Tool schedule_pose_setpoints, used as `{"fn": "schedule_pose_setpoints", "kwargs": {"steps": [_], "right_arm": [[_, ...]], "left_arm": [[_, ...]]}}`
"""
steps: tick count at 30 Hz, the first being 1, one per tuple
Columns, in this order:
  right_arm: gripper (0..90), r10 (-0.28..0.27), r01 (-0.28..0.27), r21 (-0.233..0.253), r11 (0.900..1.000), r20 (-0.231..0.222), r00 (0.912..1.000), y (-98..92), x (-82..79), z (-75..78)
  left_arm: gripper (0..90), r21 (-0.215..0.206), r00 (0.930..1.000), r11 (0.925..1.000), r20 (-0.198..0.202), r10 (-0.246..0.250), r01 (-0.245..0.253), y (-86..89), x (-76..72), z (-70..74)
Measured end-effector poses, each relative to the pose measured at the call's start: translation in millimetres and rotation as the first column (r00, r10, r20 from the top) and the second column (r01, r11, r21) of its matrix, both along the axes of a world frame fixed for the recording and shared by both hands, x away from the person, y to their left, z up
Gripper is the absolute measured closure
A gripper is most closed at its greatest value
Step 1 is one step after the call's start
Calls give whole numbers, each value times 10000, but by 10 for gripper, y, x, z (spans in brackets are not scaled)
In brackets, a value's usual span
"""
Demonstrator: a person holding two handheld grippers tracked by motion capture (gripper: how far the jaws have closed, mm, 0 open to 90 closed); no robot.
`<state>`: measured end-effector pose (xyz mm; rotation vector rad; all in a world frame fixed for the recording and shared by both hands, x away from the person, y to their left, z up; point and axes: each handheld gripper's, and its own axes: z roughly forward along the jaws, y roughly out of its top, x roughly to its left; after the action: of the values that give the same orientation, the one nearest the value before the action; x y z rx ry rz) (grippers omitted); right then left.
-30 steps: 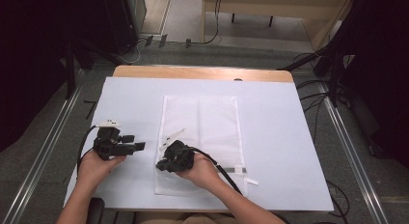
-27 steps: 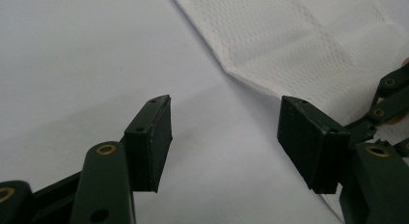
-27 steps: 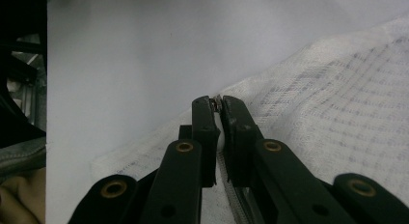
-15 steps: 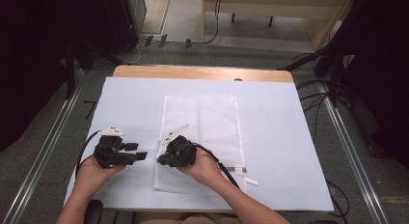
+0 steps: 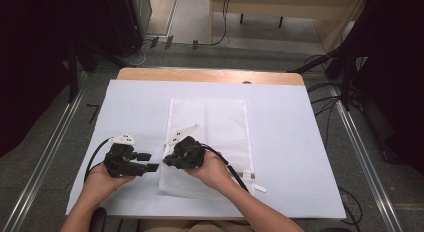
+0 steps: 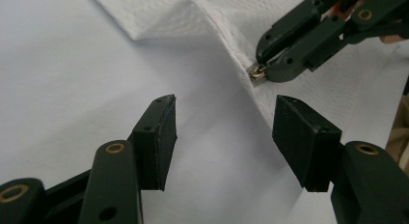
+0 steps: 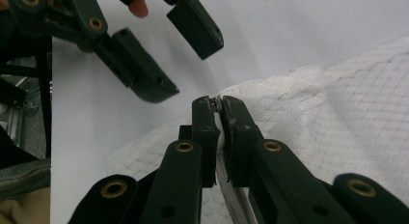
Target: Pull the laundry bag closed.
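Note:
A white mesh bag (image 5: 220,124) lies flat on the white-covered table (image 5: 300,157). My right gripper (image 5: 167,160) is at the bag's near left edge, shut on the small metal zipper pull (image 7: 217,102) (image 6: 257,73), and it lifts the mesh into a ridge (image 6: 193,16). In its own view the right gripper (image 7: 218,105) has mesh (image 7: 337,113) on its right and the zipper tape below. My left gripper (image 5: 150,162) (image 6: 224,113) stands open just left of the pull, holding nothing. It also appears, jaws apart, in the right gripper view (image 7: 188,69).
Two white tags (image 5: 182,132) lie on the bag above the right gripper. Small white pieces (image 5: 252,178) sit by the bag's near right corner. The table's wooden far edge (image 5: 210,74) is bare. Metal rails and cables run along both sides on the floor.
My left gripper has moved nearer the front edge and closer to the right gripper. The right gripper has stayed almost in place at the bag's left edge.

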<state>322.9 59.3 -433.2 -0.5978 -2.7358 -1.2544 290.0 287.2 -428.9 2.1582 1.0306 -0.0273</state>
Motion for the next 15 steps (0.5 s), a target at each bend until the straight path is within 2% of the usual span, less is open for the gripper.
{"fn": "schedule_pose_setpoints", "kwargs": {"steps": [4, 10, 15], "right_arm": [[864, -65, 65, 84, 9999, 13, 10000, -1, 10, 36], [863, -49, 48, 247, 9997, 3, 10000, 4, 15, 47], [864, -56, 62, 354, 9994, -171, 9998, 25, 4, 37]], "left_arm": [[419, 103, 9987, 9988, -156, -479, 480, -75, 4, -30], [449, 95, 9970, 9977, -398, -661, 666, -119, 27, -58], [487, 129, 9926, 9952, -747, -959, 971, -206, 61, -101]]}}
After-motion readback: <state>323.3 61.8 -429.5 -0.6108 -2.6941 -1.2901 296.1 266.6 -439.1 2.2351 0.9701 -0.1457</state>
